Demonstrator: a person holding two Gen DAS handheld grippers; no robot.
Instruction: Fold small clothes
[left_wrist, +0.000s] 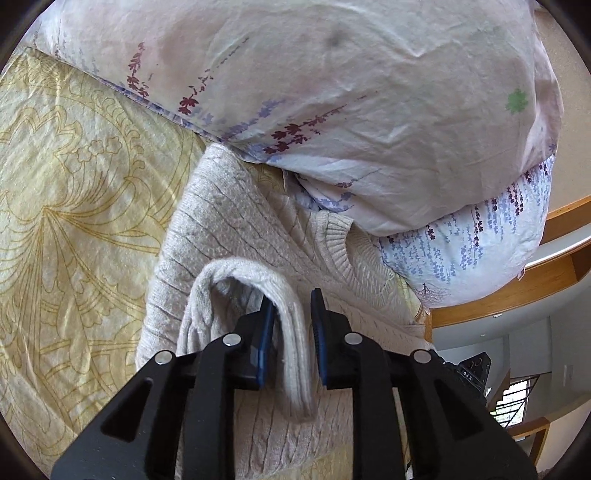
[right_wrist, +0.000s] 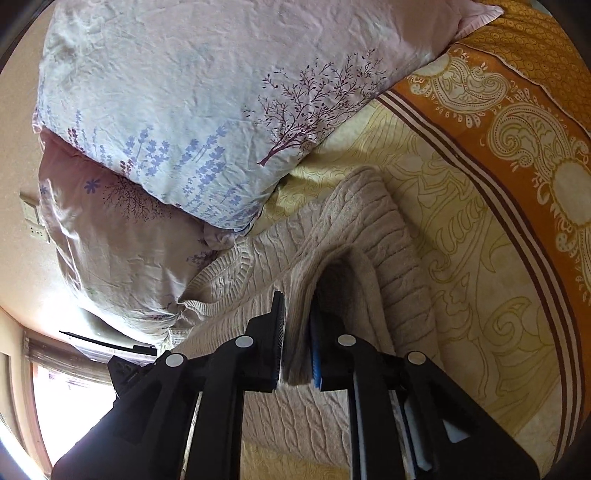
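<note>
Pinching a fold of the cream knit sweater (left_wrist: 236, 229) in both my left gripper (left_wrist: 291, 325) and right gripper (right_wrist: 297, 332), I judge uneven pulling could slip the bulky knit free.

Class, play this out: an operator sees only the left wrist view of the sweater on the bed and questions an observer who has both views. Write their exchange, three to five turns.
Operator: My left hand-held gripper has a fold of the sweater between its fingers. Is the right one holding anything?
Observer: Yes. The right hand-held gripper is shut on a raised fold of the same sweater.
Operator: What lies beyond the sweater on that side?
Observer: An orange paisley border runs along the yellow bedsheet.
Operator: Anything on the wall?
Observer: A wall switch plate shows beside the stacked pillows.
</note>
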